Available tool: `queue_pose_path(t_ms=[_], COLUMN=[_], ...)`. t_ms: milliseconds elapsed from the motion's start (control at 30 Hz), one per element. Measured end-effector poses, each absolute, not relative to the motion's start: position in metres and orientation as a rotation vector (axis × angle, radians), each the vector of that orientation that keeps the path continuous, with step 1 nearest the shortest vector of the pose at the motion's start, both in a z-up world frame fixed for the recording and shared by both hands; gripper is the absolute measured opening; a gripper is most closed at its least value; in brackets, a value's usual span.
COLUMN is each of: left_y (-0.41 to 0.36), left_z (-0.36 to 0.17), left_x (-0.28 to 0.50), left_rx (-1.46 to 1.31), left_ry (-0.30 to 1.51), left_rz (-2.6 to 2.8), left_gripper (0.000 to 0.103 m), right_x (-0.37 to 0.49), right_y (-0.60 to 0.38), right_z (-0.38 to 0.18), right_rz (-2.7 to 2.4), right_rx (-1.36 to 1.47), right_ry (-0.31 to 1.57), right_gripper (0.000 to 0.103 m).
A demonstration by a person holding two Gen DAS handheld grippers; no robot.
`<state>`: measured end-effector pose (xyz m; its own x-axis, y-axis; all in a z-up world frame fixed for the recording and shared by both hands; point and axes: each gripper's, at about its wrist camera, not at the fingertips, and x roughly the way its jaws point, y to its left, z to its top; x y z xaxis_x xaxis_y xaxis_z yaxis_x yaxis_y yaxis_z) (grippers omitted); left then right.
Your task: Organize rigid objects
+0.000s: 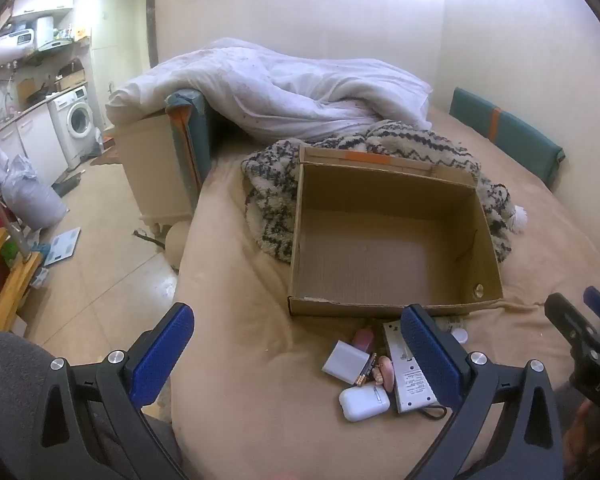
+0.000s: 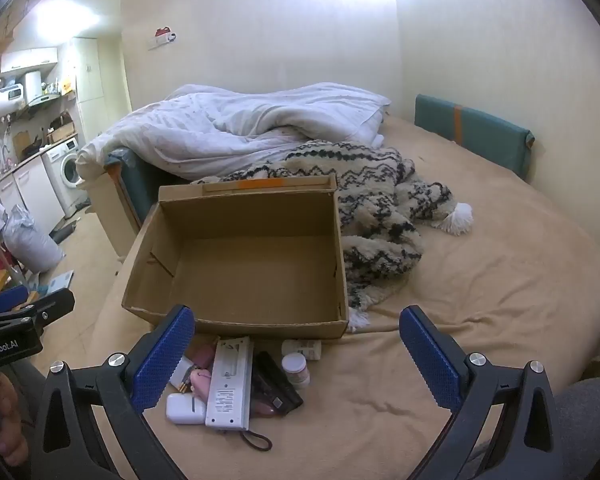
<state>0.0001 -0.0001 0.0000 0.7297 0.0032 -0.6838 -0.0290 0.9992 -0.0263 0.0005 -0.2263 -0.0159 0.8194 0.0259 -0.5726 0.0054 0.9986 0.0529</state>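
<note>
**Rigid objects loose, box empty**

Small items [image 2: 236, 384] heaped on bed [image 2: 480, 280], just in front of empty cardboard box [image 2: 244, 264]. Left gripper [image 1: 296, 352] & right gripper [image 2: 296, 356] both wide, holding nothing. Recommend single picks, outermost first, e.g. white case [image 1: 363, 403]. Soft sheet; cluttered room w/ washer [image 1: 78, 118].

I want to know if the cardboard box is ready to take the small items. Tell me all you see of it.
The cardboard box is a plain brown corrugated carton, shallow and rectangular, open at the top and empty inside. Its rear flap stands upright and bears a strip of orange tape. It sits on the beige bedsheet, its far corner against the patterned blanket. The small items lie on the sheet just in front of its near wall.
</note>
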Motion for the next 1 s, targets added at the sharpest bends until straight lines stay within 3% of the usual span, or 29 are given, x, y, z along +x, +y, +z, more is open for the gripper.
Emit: queue_pose_path(t_ms=[1000], left_y=[-0.0005], left_z=[-0.0012], left_x=[0.0000], left_rx=[-0.023], left_ry=[0.743], left_rz=[0.039], left_gripper=[0.103], right_x=[0.0050], right_y=[-0.2327], right_z=[-0.0182], right_rz=[0.000], right_rx=[0.065], right_ry=[0.608], right_gripper=[0.103])
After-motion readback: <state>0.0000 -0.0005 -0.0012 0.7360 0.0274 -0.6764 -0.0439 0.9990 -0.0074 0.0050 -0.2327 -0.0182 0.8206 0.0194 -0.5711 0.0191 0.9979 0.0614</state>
